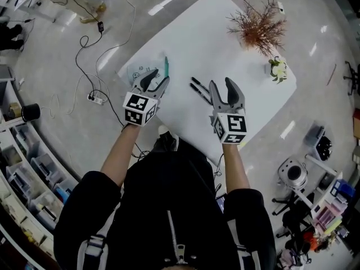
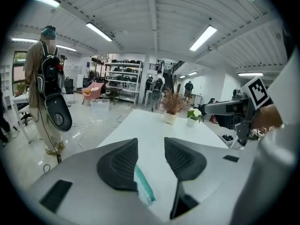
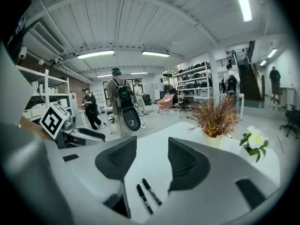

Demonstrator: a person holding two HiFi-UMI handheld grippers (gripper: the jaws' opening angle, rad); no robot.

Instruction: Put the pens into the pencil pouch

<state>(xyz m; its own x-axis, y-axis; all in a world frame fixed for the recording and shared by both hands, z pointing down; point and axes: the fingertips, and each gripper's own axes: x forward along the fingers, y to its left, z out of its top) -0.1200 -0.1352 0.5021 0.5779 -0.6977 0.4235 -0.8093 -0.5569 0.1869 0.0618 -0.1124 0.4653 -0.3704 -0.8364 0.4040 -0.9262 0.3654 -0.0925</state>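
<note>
Two black pens lie side by side on the white table, just left of my right gripper. That gripper is open and holds nothing; in the right gripper view the pens lie on the table below its jaws. The pale pencil pouch with a teal zipper edge lies at the table's left corner. My left gripper hovers over it, open and empty. The left gripper view shows only the pouch's teal edge under the jaws.
A dried-branch plant and a small pot of white flowers stand at the table's far right. Cables trail on the floor to the left. Shelves line the left side. A person with a backpack stands beyond the table.
</note>
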